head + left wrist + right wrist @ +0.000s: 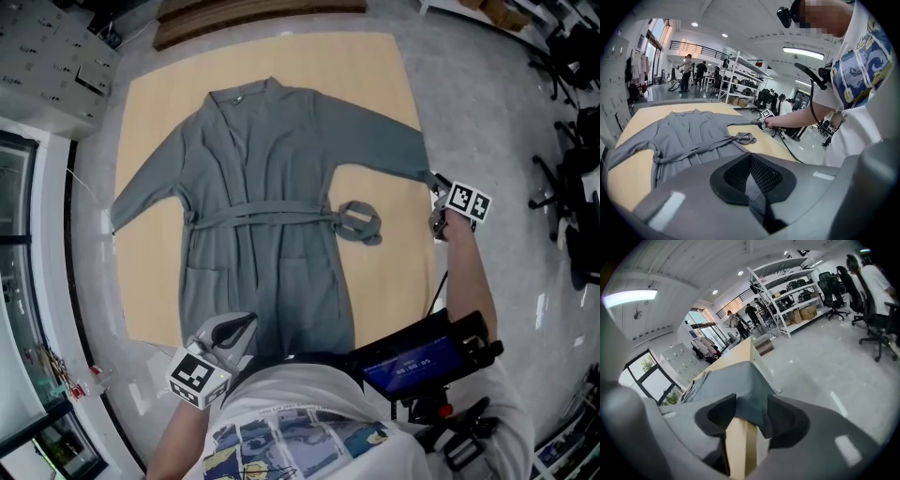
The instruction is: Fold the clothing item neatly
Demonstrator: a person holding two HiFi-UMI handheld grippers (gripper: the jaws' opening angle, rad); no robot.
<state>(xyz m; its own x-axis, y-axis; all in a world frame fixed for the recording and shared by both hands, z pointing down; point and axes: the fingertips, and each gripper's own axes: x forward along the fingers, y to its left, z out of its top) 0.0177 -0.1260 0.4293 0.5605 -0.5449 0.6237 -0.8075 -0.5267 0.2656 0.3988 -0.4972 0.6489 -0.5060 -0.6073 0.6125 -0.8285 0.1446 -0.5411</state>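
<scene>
grey robe (262, 187) flat on tan mat (375, 75), collar toward frame top, long axis vertical. right gripper (437, 202) at sleeve cuff (740, 380), mid-right: jaws apart, cuff between them, not pinched. left gripper (242, 328) closed, empty, by hem at bottom.

Bright, even light from ceiling strips (801, 52) above me; glare streaks the floor (820, 362); both gripper views bulge, corners dark, foreground soft

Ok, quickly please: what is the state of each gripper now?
Left gripper: closed, holding nothing.
Right gripper: open; the sleeve end of the robe lies between its jaws, not clamped.
</scene>
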